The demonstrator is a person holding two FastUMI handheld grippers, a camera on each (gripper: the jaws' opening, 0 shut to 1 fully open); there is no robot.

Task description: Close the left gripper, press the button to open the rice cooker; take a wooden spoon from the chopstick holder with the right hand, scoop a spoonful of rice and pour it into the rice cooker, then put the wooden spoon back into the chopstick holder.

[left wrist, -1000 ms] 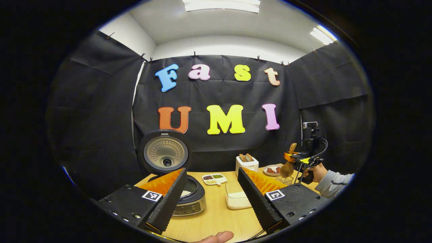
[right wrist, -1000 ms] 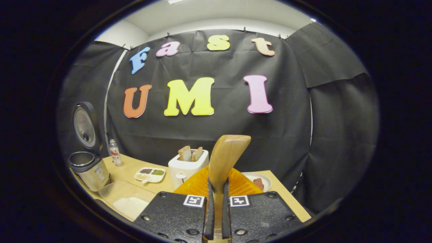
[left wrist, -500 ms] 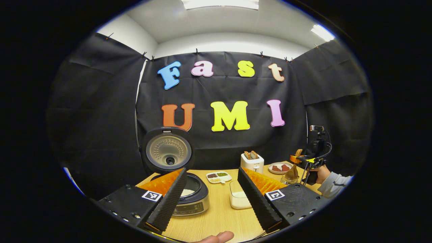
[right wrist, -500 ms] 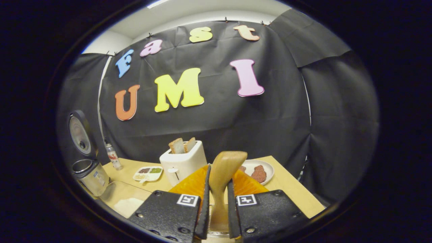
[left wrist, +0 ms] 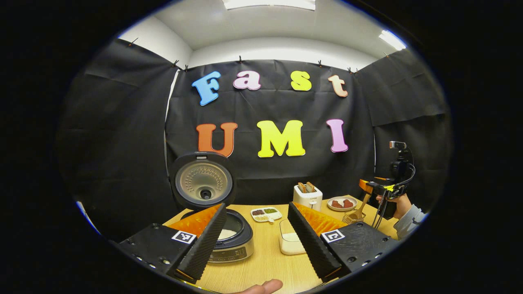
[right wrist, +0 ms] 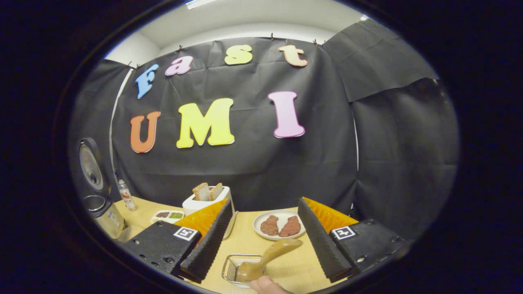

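In the right gripper view, the right gripper [right wrist: 261, 237] stood wide open, holding nothing. Between its fingers, one wooden spoon [right wrist: 267, 257] leaned in one wire chopstick holder [right wrist: 235, 263] on the table [right wrist: 302, 267]. Beyond lay one plate [right wrist: 280, 224] with two meat pieces and one toaster [right wrist: 206, 202] with two slices. In the left gripper view, the left gripper [left wrist: 257, 230] was also wide open and empty; ahead sat one rice cooker [left wrist: 231, 241], lid raised, rice inside, beside one rice container [left wrist: 290, 243]
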